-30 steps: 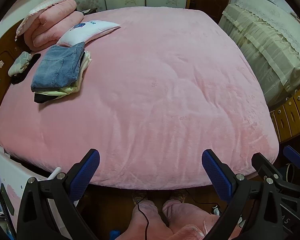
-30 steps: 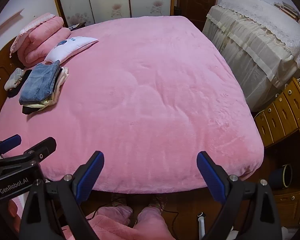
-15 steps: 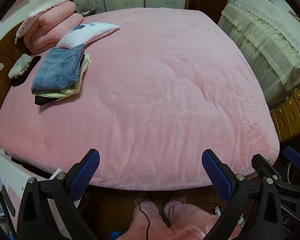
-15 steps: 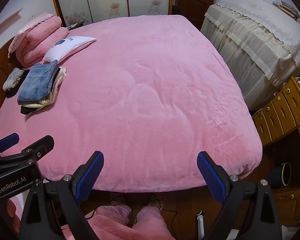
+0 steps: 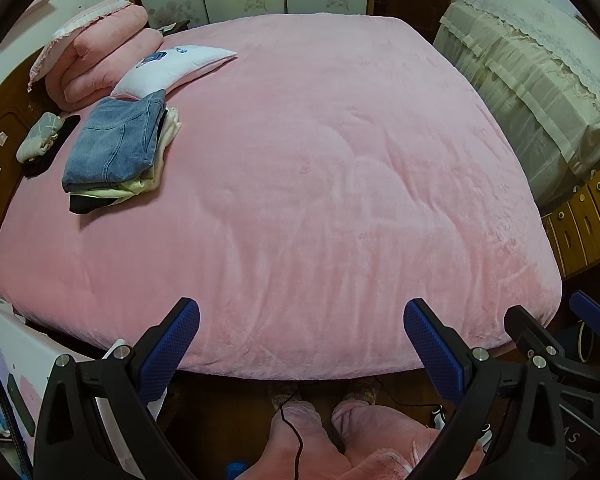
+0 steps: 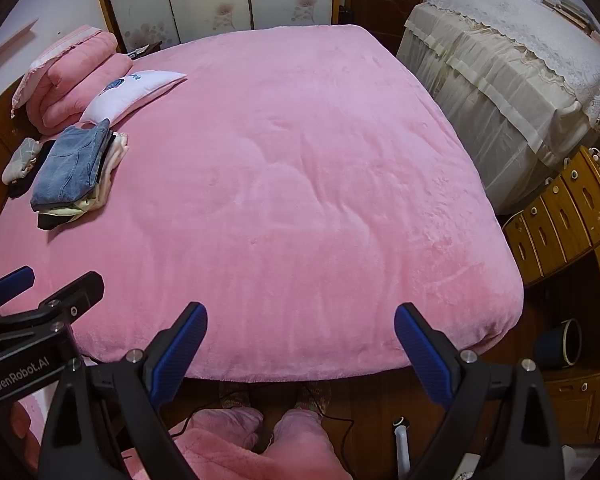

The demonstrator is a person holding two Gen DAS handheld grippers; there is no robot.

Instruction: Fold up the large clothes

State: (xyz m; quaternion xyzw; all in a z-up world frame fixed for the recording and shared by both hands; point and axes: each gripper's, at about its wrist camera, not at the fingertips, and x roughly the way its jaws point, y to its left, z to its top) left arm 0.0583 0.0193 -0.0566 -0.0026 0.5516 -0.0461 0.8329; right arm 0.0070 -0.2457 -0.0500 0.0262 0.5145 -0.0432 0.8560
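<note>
A stack of folded clothes, blue jeans on top (image 5: 114, 144) over cream and black pieces, lies on the left side of the pink bed (image 5: 320, 184); it also shows in the right wrist view (image 6: 74, 168). My left gripper (image 5: 300, 328) is open and empty, held above the bed's near edge. My right gripper (image 6: 300, 330) is open and empty too, beside the left one, whose body shows at the lower left of the right wrist view (image 6: 32, 320). Both are far from the stack.
A white pillow (image 5: 172, 70) and a rolled pink quilt (image 5: 96, 68) lie at the head end. A covered cabinet (image 5: 540, 80) and wooden drawers (image 6: 560, 216) stand to the right. The person's pink-clad legs (image 5: 320, 440) stand at the near edge.
Both views have shifted slightly. Both grippers stay open and empty; nothing on the bed moved.
</note>
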